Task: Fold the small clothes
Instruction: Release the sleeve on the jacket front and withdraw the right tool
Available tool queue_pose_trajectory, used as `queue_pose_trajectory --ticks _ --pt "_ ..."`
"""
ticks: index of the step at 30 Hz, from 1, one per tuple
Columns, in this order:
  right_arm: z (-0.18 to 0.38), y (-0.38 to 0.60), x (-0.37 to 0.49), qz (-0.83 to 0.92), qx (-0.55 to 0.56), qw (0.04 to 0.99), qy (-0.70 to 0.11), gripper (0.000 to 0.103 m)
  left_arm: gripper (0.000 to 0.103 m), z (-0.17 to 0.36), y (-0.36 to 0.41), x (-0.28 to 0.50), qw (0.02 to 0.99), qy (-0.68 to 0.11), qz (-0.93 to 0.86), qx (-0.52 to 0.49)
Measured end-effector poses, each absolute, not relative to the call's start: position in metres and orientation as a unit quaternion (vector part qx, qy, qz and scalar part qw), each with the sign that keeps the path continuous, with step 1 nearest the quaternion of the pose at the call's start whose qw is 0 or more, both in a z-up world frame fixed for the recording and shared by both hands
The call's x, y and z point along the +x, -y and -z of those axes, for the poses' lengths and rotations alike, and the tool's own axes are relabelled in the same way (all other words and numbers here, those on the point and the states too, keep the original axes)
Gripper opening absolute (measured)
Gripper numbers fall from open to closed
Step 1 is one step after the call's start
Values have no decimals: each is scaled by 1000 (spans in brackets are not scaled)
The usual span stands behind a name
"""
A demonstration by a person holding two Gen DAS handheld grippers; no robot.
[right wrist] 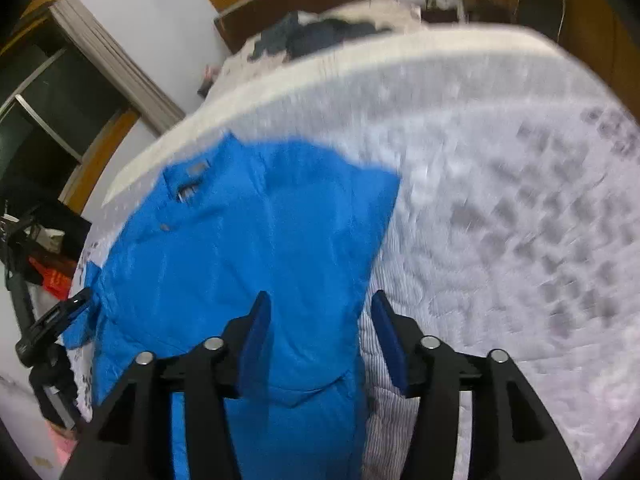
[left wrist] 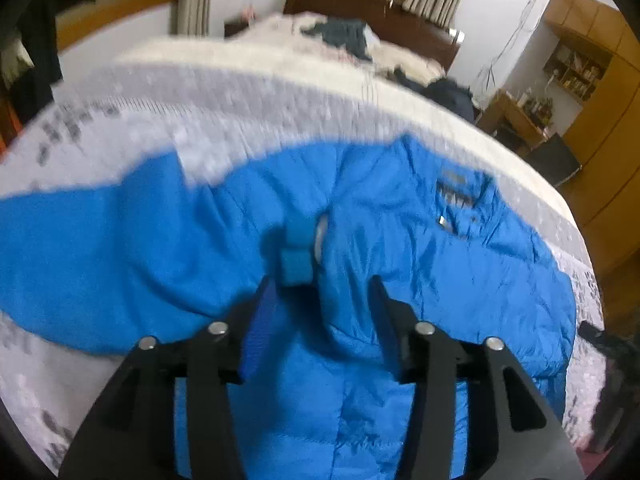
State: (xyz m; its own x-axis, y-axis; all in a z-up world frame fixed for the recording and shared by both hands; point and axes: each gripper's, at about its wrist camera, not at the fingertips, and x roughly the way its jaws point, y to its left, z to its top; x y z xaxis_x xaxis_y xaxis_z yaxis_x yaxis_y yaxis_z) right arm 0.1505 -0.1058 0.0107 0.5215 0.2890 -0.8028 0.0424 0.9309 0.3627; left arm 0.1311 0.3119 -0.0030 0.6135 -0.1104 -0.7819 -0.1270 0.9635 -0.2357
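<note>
Directly beneath both tongs: blue jacket [left wrist: 360,240] lying flat on quilted bedspread [right wrist: 500,200], long axis running away toward collar. Left gripper [left wrist: 318,292] hovering wide over mid-body, nothing pinched; right gripper [right wrist: 318,308] also spread empty, straddling jacket's right edge (nearer for an edge grab). Further off, sleeve extending leftward.
</note>
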Motion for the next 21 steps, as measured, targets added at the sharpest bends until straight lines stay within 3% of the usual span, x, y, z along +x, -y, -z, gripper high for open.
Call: queue_pose_trajectory --ticks 6,13,21 --pt "-30 49 159 -125 173 838 -502 56 56 -22 -278 136 891 -435 39 -127" --pt "14 1 180 -105 144 818 -547 56 56 32 -256 159 862 -494 34 -109" --pt "42 -4 186 -113 116 818 -553 54 56 56 -251 161 868 -492 38 -64"
